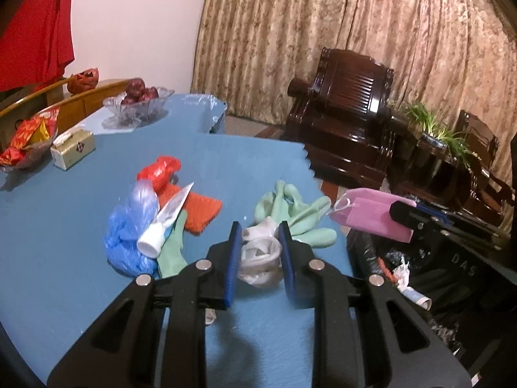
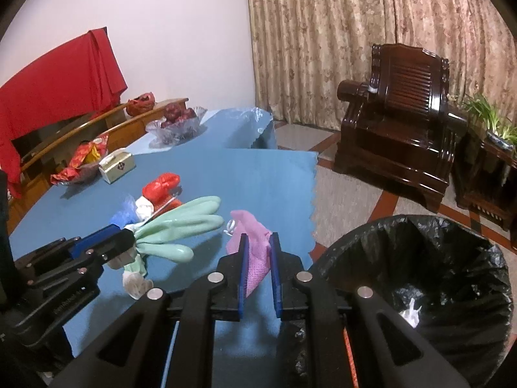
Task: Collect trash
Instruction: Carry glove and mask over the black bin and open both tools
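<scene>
On the blue table (image 1: 64,213) lies a heap of trash: a blue plastic bag (image 1: 129,226), a white tube (image 1: 168,220), an orange sponge (image 1: 197,210), a red bag (image 1: 160,169) and mint green gloves (image 1: 300,216). My left gripper (image 1: 260,228) is shut on a crumpled white glove (image 1: 261,258), just above the table. My right gripper (image 2: 258,239) is shut on a pink mask (image 2: 250,242) at the table's right edge; it also shows in the left wrist view (image 1: 378,213). The black-lined trash bin (image 2: 420,271) stands to the right below.
A glass fruit bowl (image 1: 139,106), a tissue box (image 1: 72,148) and a snack bowl (image 1: 29,145) sit at the table's far left. A dark wooden armchair (image 2: 400,129) and plant (image 2: 494,119) stand beyond.
</scene>
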Available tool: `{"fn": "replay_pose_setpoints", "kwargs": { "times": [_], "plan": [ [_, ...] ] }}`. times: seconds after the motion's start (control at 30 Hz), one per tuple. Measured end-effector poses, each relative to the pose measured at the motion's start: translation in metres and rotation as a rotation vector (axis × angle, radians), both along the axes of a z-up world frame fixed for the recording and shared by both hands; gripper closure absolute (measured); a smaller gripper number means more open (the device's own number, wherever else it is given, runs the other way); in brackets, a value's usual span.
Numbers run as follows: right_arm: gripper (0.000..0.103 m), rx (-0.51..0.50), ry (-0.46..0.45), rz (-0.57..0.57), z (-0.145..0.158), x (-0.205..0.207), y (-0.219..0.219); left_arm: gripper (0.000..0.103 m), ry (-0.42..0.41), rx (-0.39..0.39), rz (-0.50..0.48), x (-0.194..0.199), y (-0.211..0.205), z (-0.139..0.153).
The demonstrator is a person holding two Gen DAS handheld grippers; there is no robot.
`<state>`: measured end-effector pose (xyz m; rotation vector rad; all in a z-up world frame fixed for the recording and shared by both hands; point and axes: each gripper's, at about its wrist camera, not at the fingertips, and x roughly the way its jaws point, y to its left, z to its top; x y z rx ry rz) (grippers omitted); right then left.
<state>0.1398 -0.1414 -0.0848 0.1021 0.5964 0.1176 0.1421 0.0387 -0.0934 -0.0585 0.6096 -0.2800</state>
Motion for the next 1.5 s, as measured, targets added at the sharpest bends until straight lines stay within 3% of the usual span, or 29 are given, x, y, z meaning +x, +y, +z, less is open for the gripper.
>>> {"fn": "replay_pose_setpoints", "kwargs": {
  "times": [0.47,0.77,1.43,1.5],
  "plan": [
    [0.09,-0.007,-0.064,-0.098,0.028,-0.023,-0.044,0.081,-0.054,-0.023,-0.034,-0.009,-0.017,0.033],
    [0.09,-0.034,-0.074,-0.197,0.035,-0.047,-0.092,0.081,-0.077,-0.025,-0.125,-0.014,-0.059,0.043],
    [0.09,-0.088,0.007,-0.416,0.012,-0.081,-0.189,0.081,-0.012,-0.006,-0.377,-0.006,-0.203,0.008],
    [0.085,-0.098,0.033,-0.43,0.004,-0.079,-0.194,0.078,0.012,-0.004,-0.403,-0.002,-0.211,0.003]
  ]
}}
